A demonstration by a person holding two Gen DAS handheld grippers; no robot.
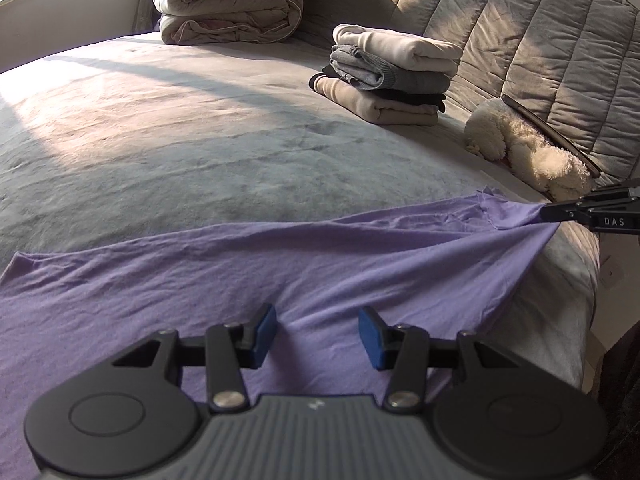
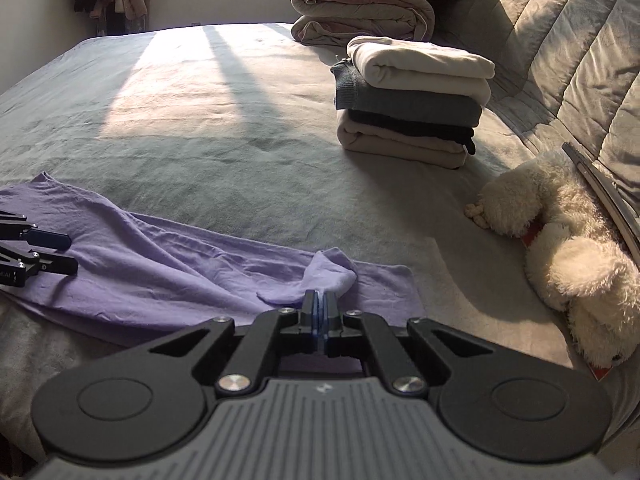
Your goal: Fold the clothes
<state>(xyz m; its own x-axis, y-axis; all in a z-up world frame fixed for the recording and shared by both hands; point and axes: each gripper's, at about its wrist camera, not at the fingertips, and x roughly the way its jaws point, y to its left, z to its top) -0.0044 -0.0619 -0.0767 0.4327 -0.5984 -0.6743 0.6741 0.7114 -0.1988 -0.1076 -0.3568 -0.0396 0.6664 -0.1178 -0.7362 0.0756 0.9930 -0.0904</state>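
A purple garment (image 1: 280,264) lies spread along the near edge of the grey bed (image 1: 180,140). In the left wrist view my left gripper (image 1: 318,328) hovers just over its middle, with its blue pads (image 1: 266,326) apart and only flat cloth under the gap. At the right edge of that view, my right gripper (image 1: 556,212) pinches the garment's corner and pulls it taut. In the right wrist view the right gripper (image 2: 319,304) is shut on a bunched tip of the purple garment (image 2: 160,264). The left gripper (image 2: 60,254) shows at the far left, fingers apart.
A stack of folded clothes (image 1: 392,76) (image 2: 412,100) sits near the quilted headboard (image 1: 520,32). A white plush toy (image 1: 528,148) (image 2: 560,240) lies to its right beside a thin dark flat object (image 2: 604,196). Rolled duvets (image 1: 228,8) (image 2: 360,8) rest at the far end.
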